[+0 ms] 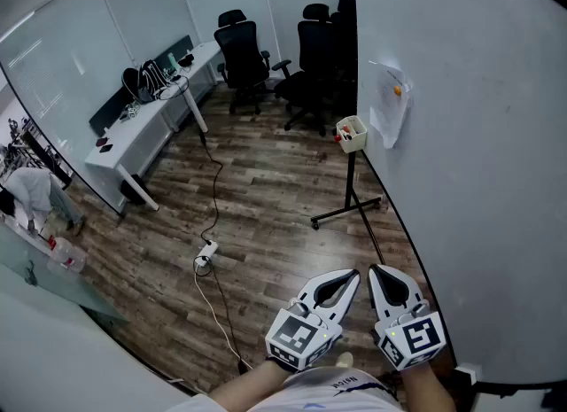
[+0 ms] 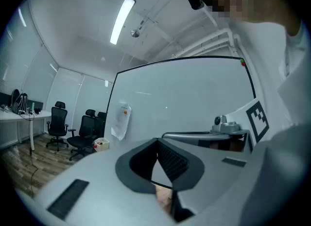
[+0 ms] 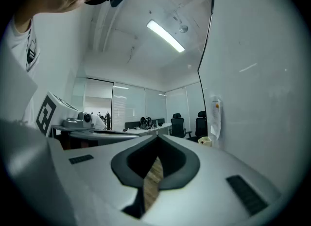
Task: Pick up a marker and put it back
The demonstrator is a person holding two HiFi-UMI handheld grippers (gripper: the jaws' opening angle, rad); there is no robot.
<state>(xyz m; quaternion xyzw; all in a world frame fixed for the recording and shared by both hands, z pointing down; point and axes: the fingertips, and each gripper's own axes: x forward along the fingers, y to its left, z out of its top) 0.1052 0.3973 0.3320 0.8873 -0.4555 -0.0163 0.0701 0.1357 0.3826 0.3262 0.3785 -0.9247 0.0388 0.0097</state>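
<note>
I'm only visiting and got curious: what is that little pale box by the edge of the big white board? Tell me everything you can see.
The box is small, cream-coloured and open on top, plastic by its look. It stands upright, seemingly fixed at the top of a thin black pole, at the edge of the white board. Something red pokes out at its rim; its other contents are too small to make out.

marker (image 1: 340, 136) | red, small (details unclear) | in cream box (image 1: 357, 143) at edge of whiteboard (image 1: 478, 136)
</note>
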